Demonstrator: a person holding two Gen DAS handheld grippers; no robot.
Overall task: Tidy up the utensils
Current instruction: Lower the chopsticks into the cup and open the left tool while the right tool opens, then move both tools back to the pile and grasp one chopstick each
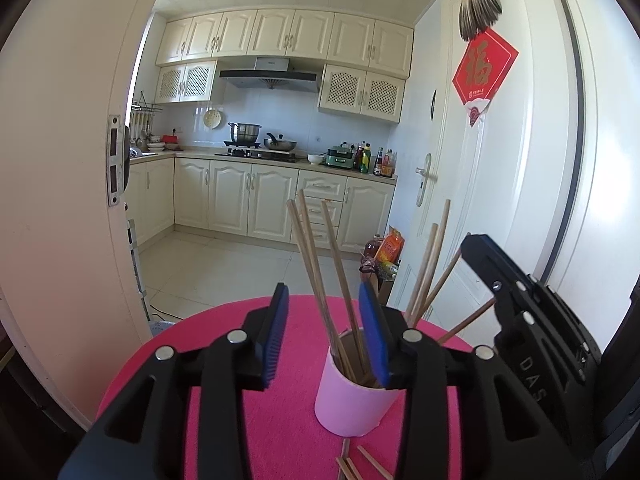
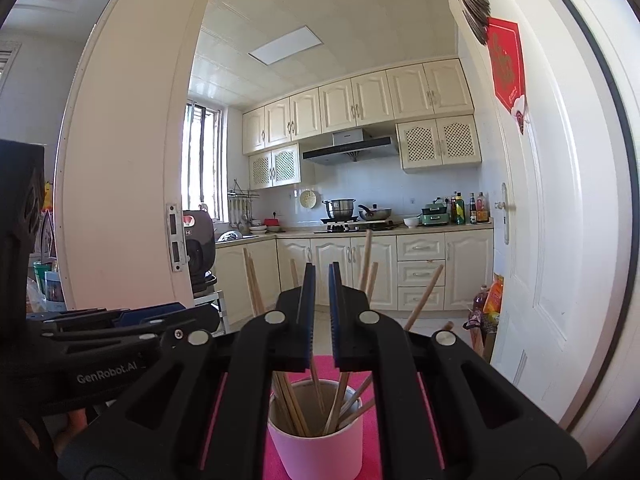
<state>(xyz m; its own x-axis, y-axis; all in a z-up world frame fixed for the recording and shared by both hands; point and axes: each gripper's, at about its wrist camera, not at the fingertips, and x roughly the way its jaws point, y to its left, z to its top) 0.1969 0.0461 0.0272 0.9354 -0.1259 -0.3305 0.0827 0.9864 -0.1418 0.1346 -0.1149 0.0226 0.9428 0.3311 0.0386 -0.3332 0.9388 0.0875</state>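
Note:
A pink cup (image 1: 352,400) stands on the pink mat (image 1: 280,420) and holds several wooden chopsticks (image 1: 320,264), fanned out and leaning. My left gripper (image 1: 323,288) is open around the left bunch of sticks; its blue pads stand clear of them on both sides. A few loose chopsticks (image 1: 352,464) lie on the mat in front of the cup. My right gripper (image 2: 322,272) hovers just above the cup (image 2: 316,452), shut with nothing between its pads; chopsticks (image 2: 366,256) rise behind its fingers. It shows at the right of the left wrist view, right gripper (image 1: 476,244).
The mat covers a small round table whose edge (image 1: 224,308) drops off to a tiled floor. A white door (image 1: 460,160) stands close on the right, a door frame (image 1: 80,160) on the left. Bags and bottles (image 1: 384,252) sit on the floor by the door.

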